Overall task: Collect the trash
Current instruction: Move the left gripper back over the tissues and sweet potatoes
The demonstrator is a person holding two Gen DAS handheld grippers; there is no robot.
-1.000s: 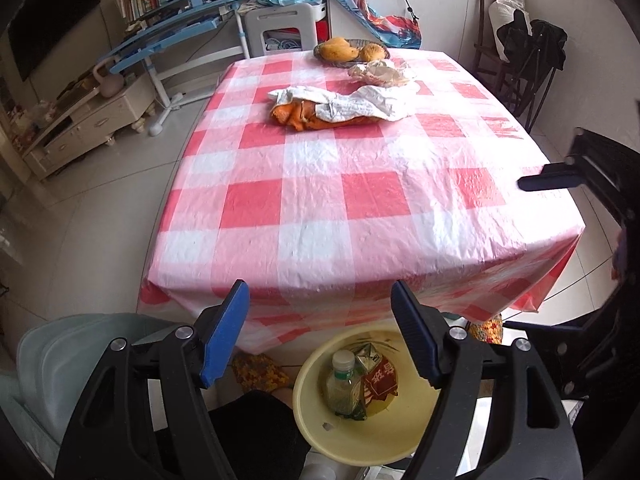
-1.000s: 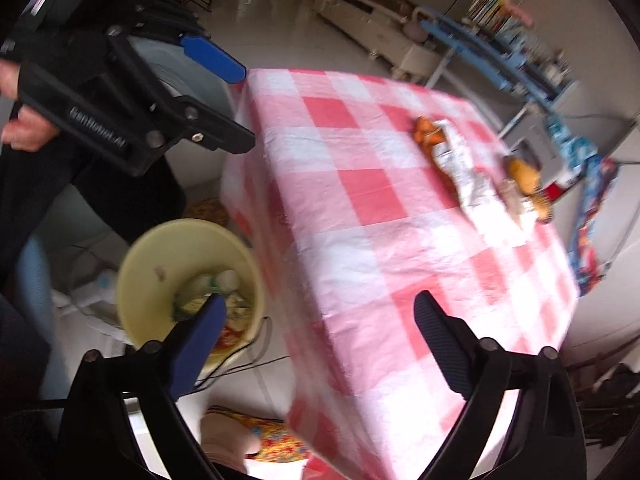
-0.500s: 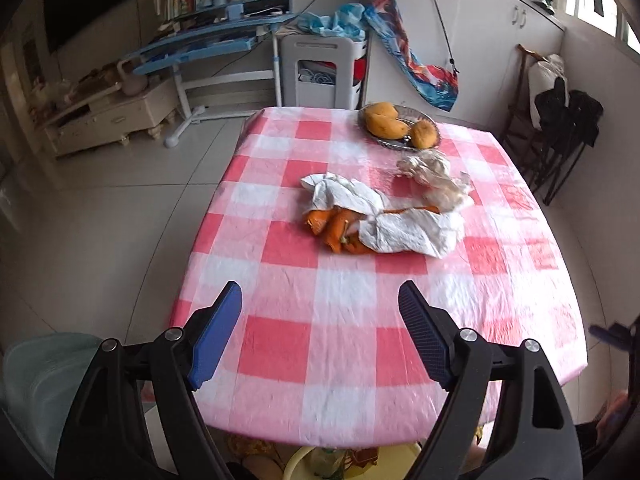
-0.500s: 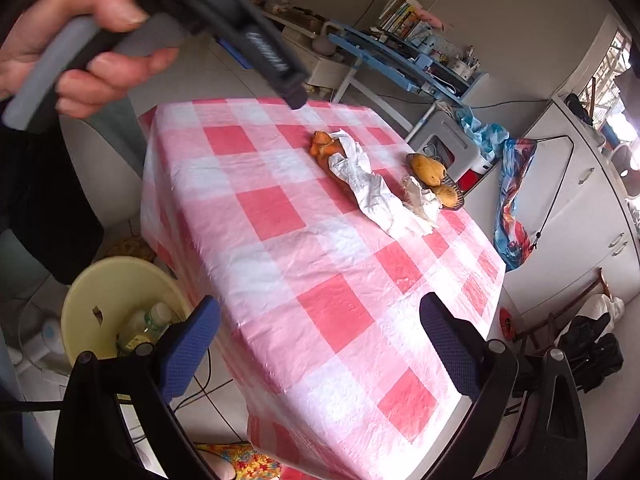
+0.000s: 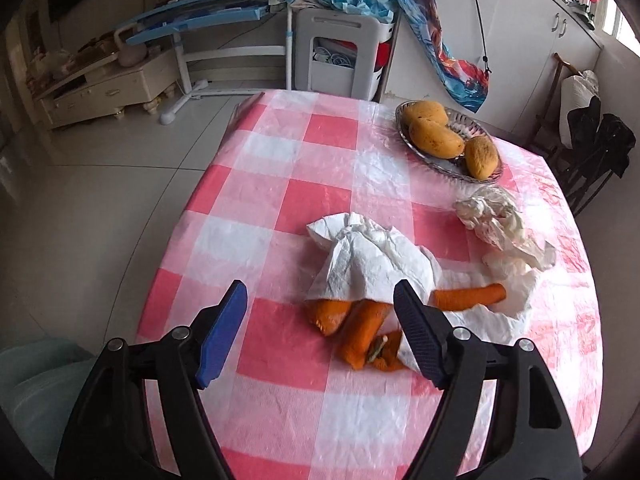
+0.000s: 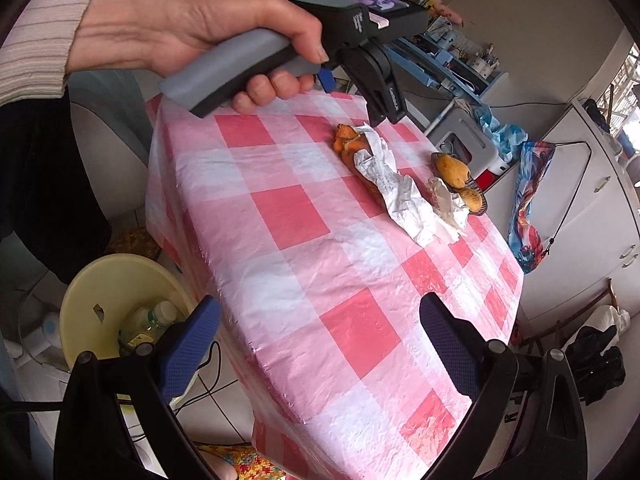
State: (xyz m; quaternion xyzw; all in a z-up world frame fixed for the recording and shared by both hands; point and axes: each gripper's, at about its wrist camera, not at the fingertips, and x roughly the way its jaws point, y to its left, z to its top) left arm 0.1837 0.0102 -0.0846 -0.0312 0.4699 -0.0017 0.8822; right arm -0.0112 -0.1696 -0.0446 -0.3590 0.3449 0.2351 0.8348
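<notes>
The bench (image 5: pixel 280 400), under its pink-and-white checked plastic cloth, fills most of what I see. Down on the floor beside its near corner stands my yellow bin (image 6: pixel 84 292), with a plastic bottle (image 6: pixel 154 316) already lying in it.

On the cloth, the biggest piece of rubbish is the crumpled white paper (image 5: pixel 368 264), draped over a heap of orange peels (image 5: pixel 356 328); one long peel (image 5: pixel 468 296) pokes out toward the right. Beyond that sits a smaller wad of tissue (image 5: pixel 496 216), just beside the dish of mangoes (image 5: pixel 436 136), which I judge is not trash and should stay put.

My left hand-held gripper (image 5: pixel 320 328) has its jaws apart, having just eased in a little, with nothing pressed between the pads; the peel heap lies just ahead, nearer the right-hand finger. My right hand-held gripper (image 6: pixel 320 344) hangs open and empty over the bench's near edge, well apart from the rubbish.

To do this grab well, I think I should centre the heap between the fingers, since it sits off to one side now. I would come down low to the cloth and close on paper and peels together, so the paper bundles the loose pieces. Pinching only the paper risks it lifting away and leaving the peels behind, or scattering them on the way to the bin.
</notes>
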